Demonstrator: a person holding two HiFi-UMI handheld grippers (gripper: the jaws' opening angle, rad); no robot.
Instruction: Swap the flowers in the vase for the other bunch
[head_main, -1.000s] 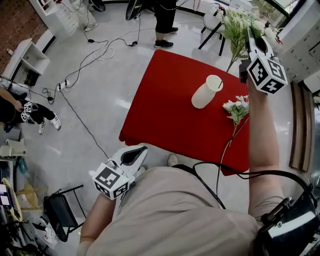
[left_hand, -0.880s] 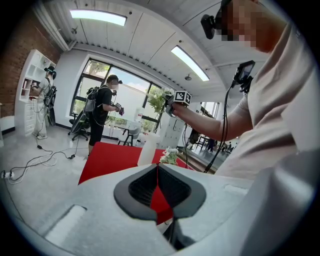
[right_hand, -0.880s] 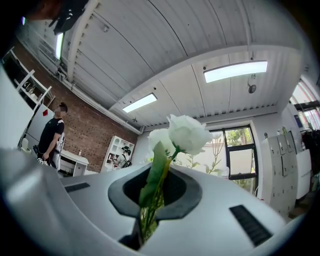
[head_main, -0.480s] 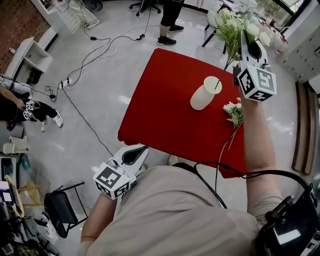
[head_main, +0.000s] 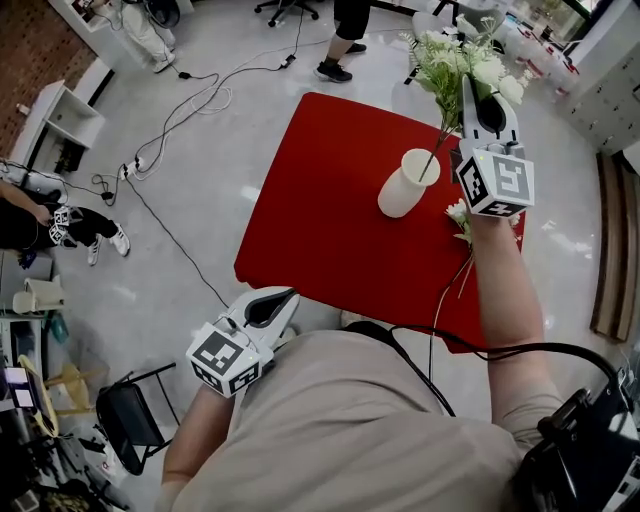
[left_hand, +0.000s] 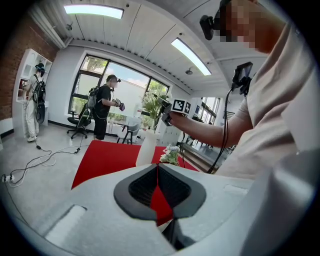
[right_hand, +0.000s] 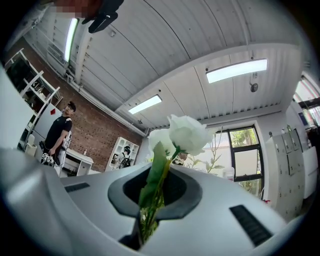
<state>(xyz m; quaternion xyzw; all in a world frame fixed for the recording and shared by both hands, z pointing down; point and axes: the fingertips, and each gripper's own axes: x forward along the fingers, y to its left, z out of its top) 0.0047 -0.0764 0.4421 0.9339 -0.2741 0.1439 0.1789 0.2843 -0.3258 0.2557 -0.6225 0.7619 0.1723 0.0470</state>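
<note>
A white vase (head_main: 406, 184) stands on the red table (head_main: 320, 220). My right gripper (head_main: 470, 84) hovers just right of and above it, shut on the stems of a bunch of white flowers (head_main: 452, 56). The stem ends reach down into the vase mouth. In the right gripper view the white blooms (right_hand: 184, 133) rise out of the closed jaws. The other bunch (head_main: 459, 214) lies on the table right of the vase, mostly hidden by my right gripper's cube. My left gripper (head_main: 280, 303) hangs off the table's near-left side, shut and holding nothing. Vase (left_hand: 147, 147) and lying bunch (left_hand: 171, 154) show ahead of it.
Cables (head_main: 190, 105) trail over the floor left of the table. A person (head_main: 345, 30) stands beyond the far edge near office chairs. A white shelf (head_main: 55, 120) and a seated person (head_main: 40, 225) are at the left. A black folding chair (head_main: 125, 425) stands at the near left.
My right gripper has come down with the white bunch, and the stem ends have gone from beside the vase into its mouth. The left gripper looks unchanged.
</note>
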